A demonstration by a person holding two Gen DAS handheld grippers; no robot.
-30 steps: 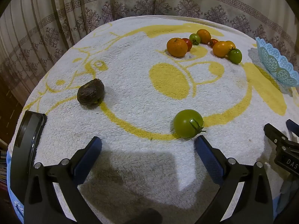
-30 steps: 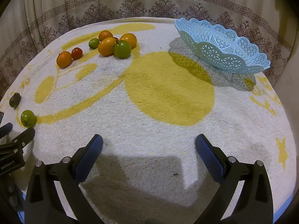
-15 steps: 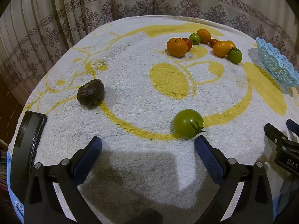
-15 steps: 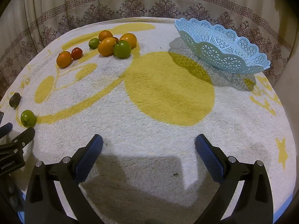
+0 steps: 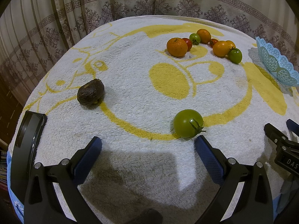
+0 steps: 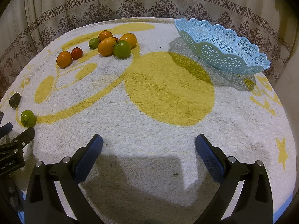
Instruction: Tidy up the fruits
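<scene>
My left gripper (image 5: 148,145) is open and empty, low over the towel. A green tomato (image 5: 188,123) lies just beyond its right finger (image 5: 207,153). A dark avocado (image 5: 91,91) lies further left. A cluster of oranges (image 5: 177,44) and small red and green tomatoes sits at the far right. My right gripper (image 6: 149,144) is open and empty over bare towel. The light blue lattice basket (image 6: 222,46) stands empty at the back right. The fruit cluster (image 6: 114,44) is at the back left, the green tomato (image 6: 28,118) and avocado (image 6: 15,99) at the far left.
A white towel with yellow pattern (image 6: 168,93) covers the round table. A patterned curtain (image 5: 130,5) hangs close behind. A black device (image 5: 28,145) stands at the table's left edge. The other gripper shows at each view's side (image 5: 280,143).
</scene>
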